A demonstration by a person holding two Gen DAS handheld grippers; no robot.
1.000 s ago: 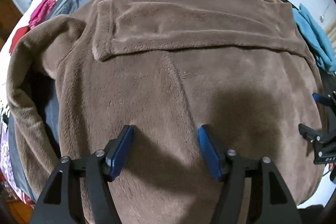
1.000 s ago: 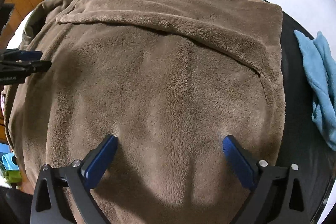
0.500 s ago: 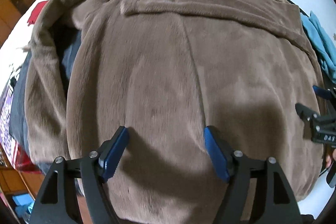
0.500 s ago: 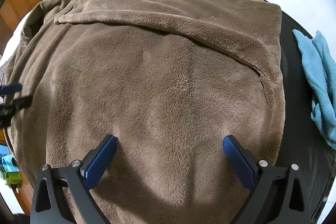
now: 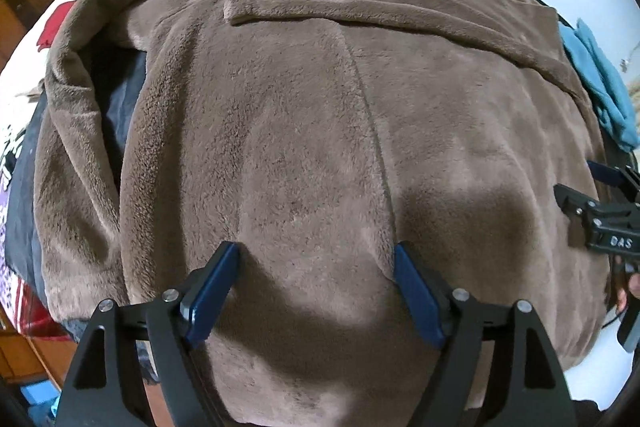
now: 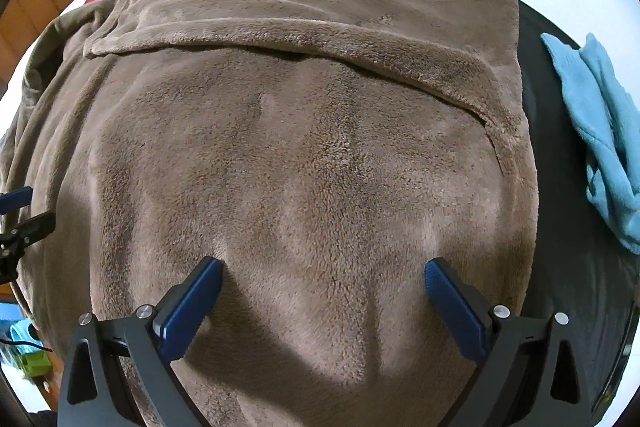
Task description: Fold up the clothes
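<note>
One sleeve lay folded across the brown fleece top (image 5: 320, 147); upper left, the other hung loose. Left gripper (image 5: 316, 287) was opening, right gripper (image 6: 324, 291) released, neither holding anything.

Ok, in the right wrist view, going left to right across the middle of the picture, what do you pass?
The left gripper at the left edge, jaws opening with nothing between them → the brown fleece garment → a strip of dark table surface → the light blue cloth.
</note>
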